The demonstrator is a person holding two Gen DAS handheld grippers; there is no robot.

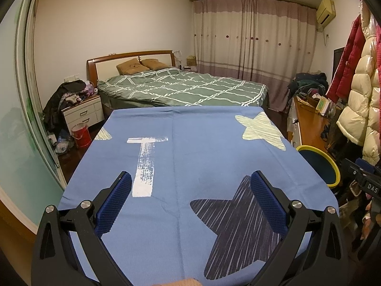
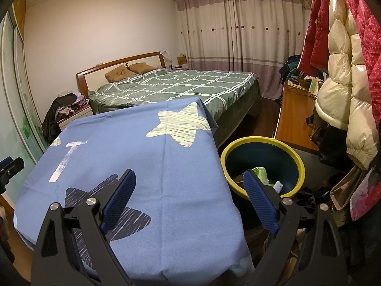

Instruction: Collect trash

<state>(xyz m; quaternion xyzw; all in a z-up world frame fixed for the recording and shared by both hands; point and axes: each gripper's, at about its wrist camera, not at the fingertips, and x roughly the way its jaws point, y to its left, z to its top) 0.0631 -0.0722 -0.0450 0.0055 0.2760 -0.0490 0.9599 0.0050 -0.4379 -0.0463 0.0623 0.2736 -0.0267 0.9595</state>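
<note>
A dark blue trash bin with a yellow rim (image 2: 262, 140) stands off the right edge of a table covered by a blue star-print cloth (image 2: 142, 155). Inside lie a green-and-white packet (image 2: 260, 174) and a small white piece (image 2: 278, 187). The bin also shows in the left wrist view (image 1: 319, 151) at right. My left gripper (image 1: 190, 186) is open and empty above the cloth (image 1: 190, 143). My right gripper (image 2: 189, 186) is open and empty, its right finger (image 2: 259, 200) in front of the bin's near rim. I see no trash on the cloth.
A bed with a green checked cover (image 1: 185, 88) lies beyond the table. A nightstand (image 1: 83, 112) and red bucket (image 1: 81, 135) stand at left. A wooden desk (image 2: 295, 119) and hanging coats (image 2: 345, 71) crowd the right. The right gripper's body (image 1: 366, 181) shows at the left view's right edge.
</note>
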